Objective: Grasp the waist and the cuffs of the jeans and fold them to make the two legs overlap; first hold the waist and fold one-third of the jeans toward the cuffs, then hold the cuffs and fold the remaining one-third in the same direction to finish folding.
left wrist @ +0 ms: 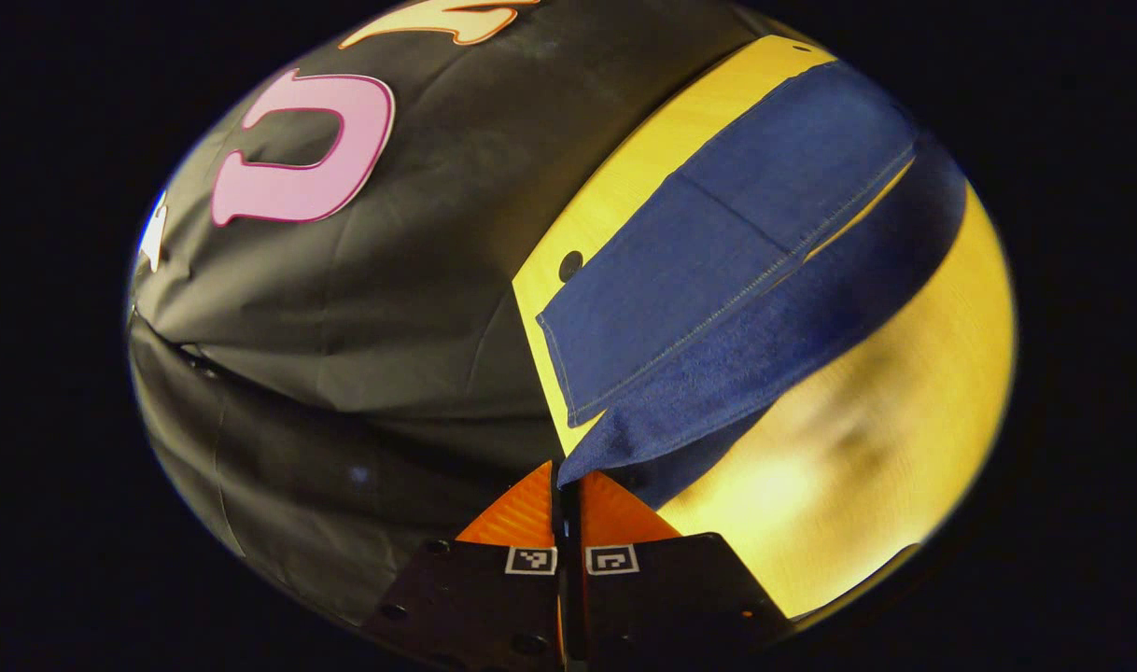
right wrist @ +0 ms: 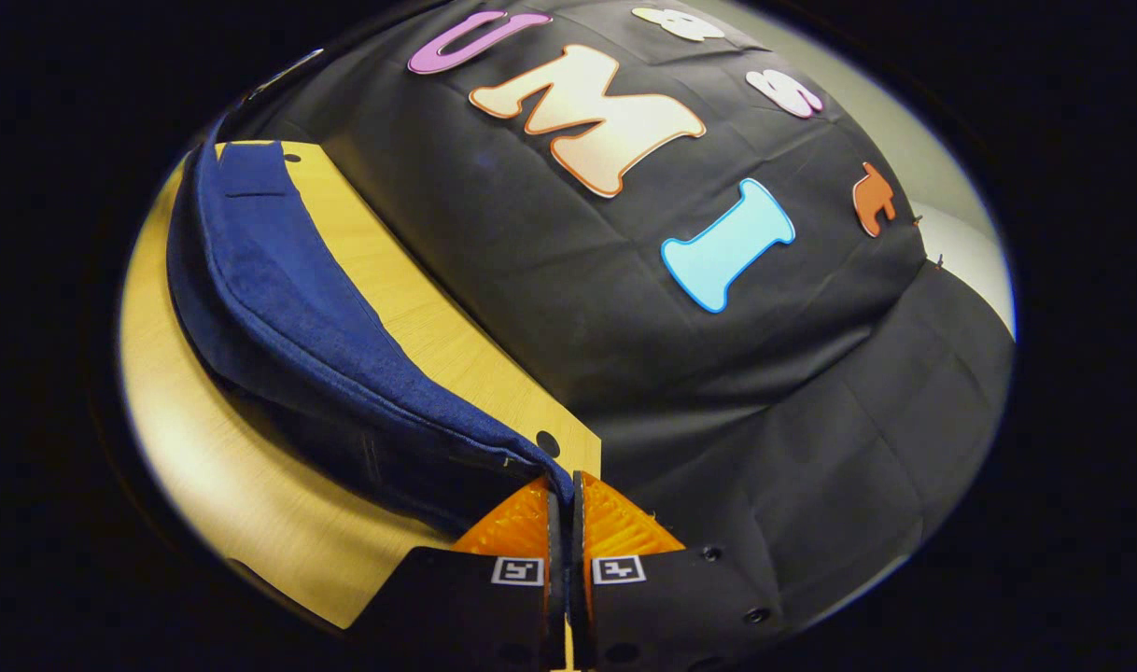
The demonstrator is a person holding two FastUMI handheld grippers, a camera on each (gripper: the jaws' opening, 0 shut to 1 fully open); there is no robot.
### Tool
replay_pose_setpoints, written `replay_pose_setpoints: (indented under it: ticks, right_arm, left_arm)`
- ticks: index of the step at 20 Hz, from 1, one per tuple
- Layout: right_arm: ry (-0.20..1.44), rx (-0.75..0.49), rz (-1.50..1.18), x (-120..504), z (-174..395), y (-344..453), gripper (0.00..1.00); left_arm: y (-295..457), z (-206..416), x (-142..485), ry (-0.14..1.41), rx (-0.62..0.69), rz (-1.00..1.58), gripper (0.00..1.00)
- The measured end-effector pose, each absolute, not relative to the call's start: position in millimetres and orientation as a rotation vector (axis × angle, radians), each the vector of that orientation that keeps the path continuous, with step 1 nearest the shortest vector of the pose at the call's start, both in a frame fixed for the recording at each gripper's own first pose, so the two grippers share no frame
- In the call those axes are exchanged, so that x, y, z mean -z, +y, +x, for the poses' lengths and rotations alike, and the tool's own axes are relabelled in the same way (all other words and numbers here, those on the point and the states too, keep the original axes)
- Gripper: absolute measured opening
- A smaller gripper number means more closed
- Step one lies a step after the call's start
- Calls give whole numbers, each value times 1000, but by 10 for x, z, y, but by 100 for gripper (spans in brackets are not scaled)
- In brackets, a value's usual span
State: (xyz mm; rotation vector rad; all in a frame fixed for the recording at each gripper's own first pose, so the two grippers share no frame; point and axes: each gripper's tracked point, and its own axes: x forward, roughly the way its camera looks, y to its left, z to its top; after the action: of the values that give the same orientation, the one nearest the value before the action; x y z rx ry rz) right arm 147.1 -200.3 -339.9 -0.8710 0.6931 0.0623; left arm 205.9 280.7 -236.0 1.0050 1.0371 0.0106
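Observation:
Dark blue jeans (left wrist: pixel 718 280) lie along the far edge of a yellow wooden table (left wrist: pixel 867 467). In the left gripper view one hemmed leg lies flat while a second layer is lifted over it, its corner pinched in my left gripper (left wrist: pixel 567 481), which is shut on the cloth. In the right gripper view the jeans (right wrist: pixel 288 317) rise in a curved fold off the table (right wrist: pixel 251 495). Their near corner runs down into my right gripper (right wrist: pixel 565 485), which is shut on it.
The booth's black cloth wall (right wrist: pixel 718 373) stands right behind the table's far edge. A small dark hole (left wrist: pixel 569 266) sits in the table corner by the hem, and another hole (right wrist: pixel 547 442) shows near my right fingertips. Bare tabletop lies on the near side of the jeans.

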Motion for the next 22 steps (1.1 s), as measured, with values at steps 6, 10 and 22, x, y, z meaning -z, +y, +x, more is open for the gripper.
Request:
replay_pose_setpoints:
  ticks: [6, 10, 22]
  right_arm:
    - [754, -52, -846, 3934, 1994, -1978, 4]
    - [837, -36, -747, 4427, 2186, -1987, 4]
    - [851, 295, -488, 4222, 2078, -2798, 100]
  left_arm:
    - [2884, 2909, 2789, 1048, -5, 878, 0]
    - [2786, 3310, 3291, 1100, 83, 899, 0]
    - [2186, 3574, 3367, 776, -74, 398, 94]
